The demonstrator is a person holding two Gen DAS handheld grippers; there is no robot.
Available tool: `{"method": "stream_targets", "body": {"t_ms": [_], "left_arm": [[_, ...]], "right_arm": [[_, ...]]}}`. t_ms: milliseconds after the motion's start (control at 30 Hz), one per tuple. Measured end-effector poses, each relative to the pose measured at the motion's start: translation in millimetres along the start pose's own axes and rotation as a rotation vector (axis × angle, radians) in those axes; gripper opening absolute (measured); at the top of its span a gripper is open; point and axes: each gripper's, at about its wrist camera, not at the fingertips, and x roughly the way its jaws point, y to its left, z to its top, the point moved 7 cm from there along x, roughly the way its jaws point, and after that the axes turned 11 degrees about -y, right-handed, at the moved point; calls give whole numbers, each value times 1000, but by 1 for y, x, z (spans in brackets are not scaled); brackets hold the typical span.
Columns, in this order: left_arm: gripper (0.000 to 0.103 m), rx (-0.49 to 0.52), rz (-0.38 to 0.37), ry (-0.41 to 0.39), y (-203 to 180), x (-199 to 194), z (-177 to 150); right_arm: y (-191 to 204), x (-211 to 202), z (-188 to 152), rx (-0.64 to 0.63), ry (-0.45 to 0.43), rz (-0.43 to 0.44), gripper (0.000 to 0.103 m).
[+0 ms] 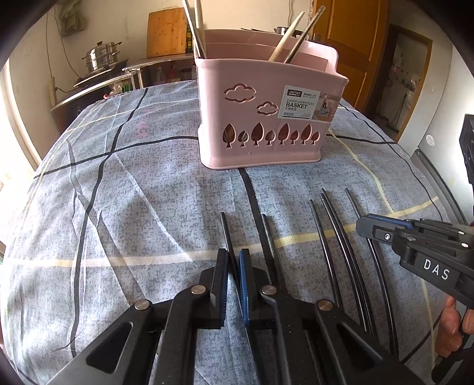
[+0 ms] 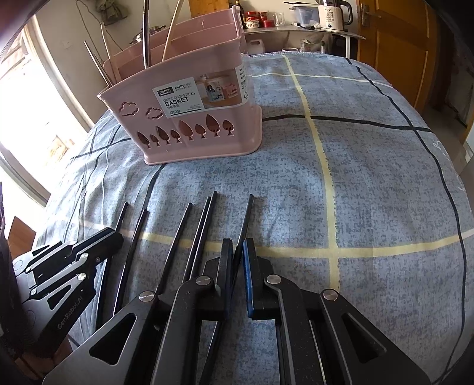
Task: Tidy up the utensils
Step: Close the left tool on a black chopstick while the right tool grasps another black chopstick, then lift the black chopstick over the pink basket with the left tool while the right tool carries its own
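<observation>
Several black chopsticks lie side by side on the checked blue cloth (image 1: pixel 133 207). In the left wrist view my left gripper (image 1: pixel 234 257) is shut on the leftmost chopstick (image 1: pixel 225 228), with another chopstick (image 1: pixel 268 237) just to its right. My right gripper (image 2: pixel 237 248) is shut on the rightmost chopstick (image 2: pixel 247 213). Loose chopsticks (image 2: pixel 200 237) lie between the two grippers. Each gripper also shows in the other's view: the right gripper (image 1: pixel 363 226), the left gripper (image 2: pixel 117 234). The pink divided basket (image 1: pixel 251 118) (image 2: pixel 189 139) stands upright behind them, with wooden and metal sticks in it.
A steamer pot (image 1: pixel 102 56) and a wooden cutting board (image 1: pixel 166 32) sit on a counter beyond the table. An electric kettle (image 2: pixel 333 14) and jars stand on a shelf near a wooden door (image 2: pixel 397 44). A person's hand (image 1: pixel 450 325) holds the right gripper.
</observation>
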Motion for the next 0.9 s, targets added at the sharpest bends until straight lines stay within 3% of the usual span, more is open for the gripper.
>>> {"method": "stream_targets", "body": {"t_ms": [200,567,900], "left_arm": [[6,-42,-46,-27,1,-16,12],[4,-37,-98,-194,-2,-82,77],[4,-32,-95,-313,6,-125,126]], "right_arm": [[4,-16,10,7,-40,36,6],[14,-74,59,3,-198,96,5],[15,-123,98,-17,-339,96,5]]}}
